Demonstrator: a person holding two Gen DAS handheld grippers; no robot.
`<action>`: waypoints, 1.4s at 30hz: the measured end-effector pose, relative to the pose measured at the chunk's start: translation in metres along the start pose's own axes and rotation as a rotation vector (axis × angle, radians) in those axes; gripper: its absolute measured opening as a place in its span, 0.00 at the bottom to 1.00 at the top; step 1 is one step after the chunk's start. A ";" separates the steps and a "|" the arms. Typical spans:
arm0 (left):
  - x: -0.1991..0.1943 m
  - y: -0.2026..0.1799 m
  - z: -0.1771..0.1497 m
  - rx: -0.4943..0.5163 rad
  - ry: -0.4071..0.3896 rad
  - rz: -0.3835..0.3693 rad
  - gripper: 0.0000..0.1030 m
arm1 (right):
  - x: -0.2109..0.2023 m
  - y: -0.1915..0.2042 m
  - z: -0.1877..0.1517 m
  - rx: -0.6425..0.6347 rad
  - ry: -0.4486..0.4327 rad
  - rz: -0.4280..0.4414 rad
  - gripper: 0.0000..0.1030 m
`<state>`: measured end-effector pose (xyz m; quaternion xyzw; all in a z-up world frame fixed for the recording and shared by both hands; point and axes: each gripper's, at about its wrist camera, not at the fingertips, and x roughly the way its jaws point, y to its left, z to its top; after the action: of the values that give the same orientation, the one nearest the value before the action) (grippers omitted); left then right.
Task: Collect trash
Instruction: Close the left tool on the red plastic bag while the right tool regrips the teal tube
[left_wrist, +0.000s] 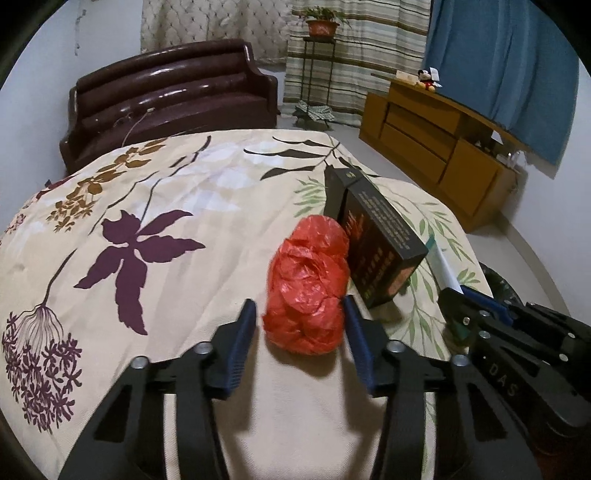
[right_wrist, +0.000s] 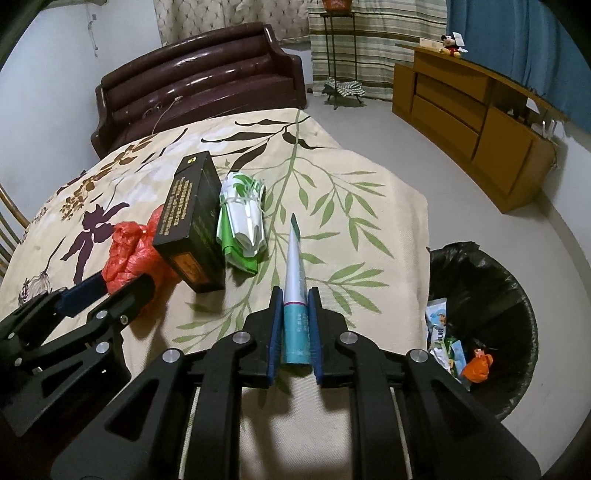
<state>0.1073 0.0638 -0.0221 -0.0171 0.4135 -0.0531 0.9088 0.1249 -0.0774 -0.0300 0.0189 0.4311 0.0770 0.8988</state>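
Here the right gripper (right_wrist: 294, 295) pinches a squeezed tube (right_wrist: 295, 291) above the flowered bed (right_wrist: 369, 236). The left gripper (left_wrist: 300, 308) brackets a red plastic bag (left_wrist: 308, 288), right finger (left_wrist: 356, 332) touching it, left finger apart. A lined bin (right_wrist: 491, 295) stands beside the bed.

The dark box (right_wrist: 192, 221) walls off the red bag (left_wrist: 308, 288); the bedspread (left_wrist: 155, 177) leftward lies open.

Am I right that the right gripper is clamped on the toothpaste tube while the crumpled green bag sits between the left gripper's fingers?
Not quite: the crumpled bag between the left gripper's fingers is red, as the left wrist view shows. The right gripper is indeed clamped on the toothpaste tube.
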 end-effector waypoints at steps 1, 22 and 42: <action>0.000 -0.001 0.000 0.008 -0.001 0.002 0.41 | 0.000 0.000 0.000 -0.001 0.001 0.000 0.15; -0.014 0.024 -0.005 -0.045 -0.032 -0.029 0.38 | 0.002 0.008 0.001 -0.014 0.011 -0.005 0.37; -0.032 0.035 -0.010 -0.080 -0.066 -0.012 0.38 | -0.008 0.009 -0.004 -0.023 -0.005 -0.043 0.14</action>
<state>0.0819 0.1024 -0.0074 -0.0576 0.3851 -0.0413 0.9202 0.1155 -0.0703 -0.0257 -0.0003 0.4281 0.0624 0.9016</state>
